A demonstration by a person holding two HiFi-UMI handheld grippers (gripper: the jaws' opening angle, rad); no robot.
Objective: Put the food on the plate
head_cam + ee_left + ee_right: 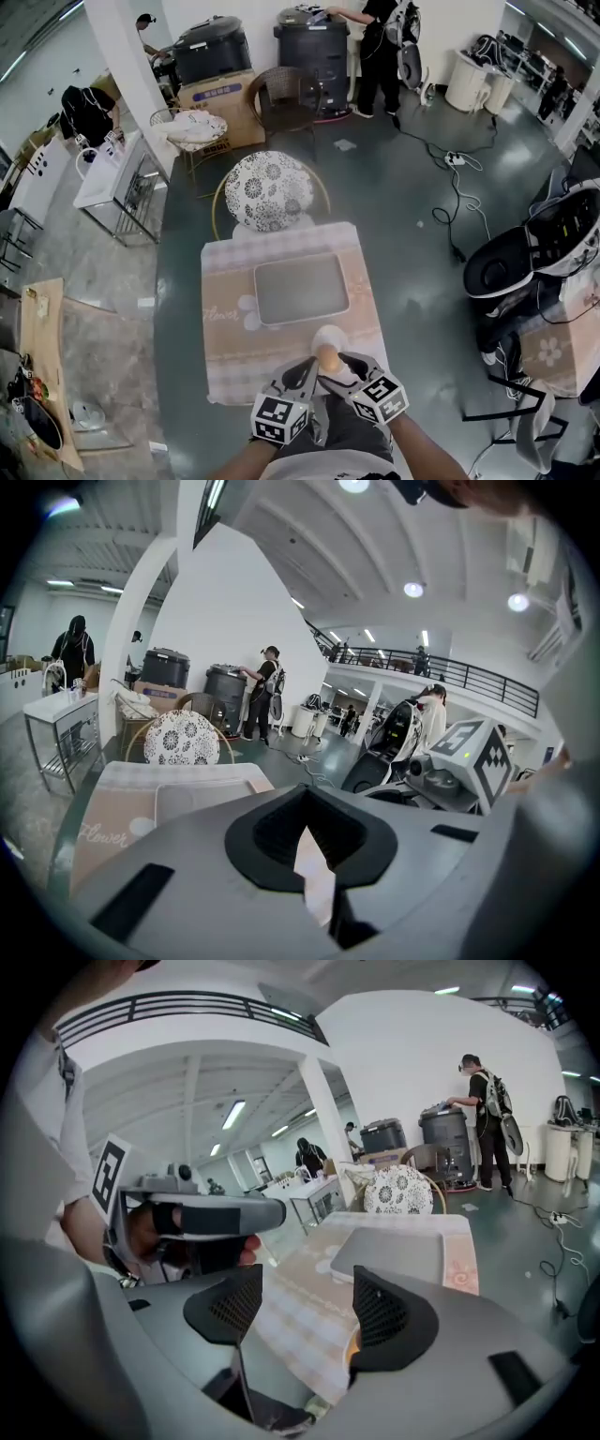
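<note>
Your left gripper (302, 829) has its black pads closed against each other, while your right gripper (295, 1314) holds its jaws spread wide. A pale, rounded piece of food with a tan underside (327, 349) sits just beside its right-hand pad, between the two grippers' tips. Both grippers are at the near edge of the pink patterned tablecloth (225, 328); the grey rectangular plate (302, 289) lies just beyond the food, and a round floral-patterned chair (270, 190) stands behind the table.
</note>
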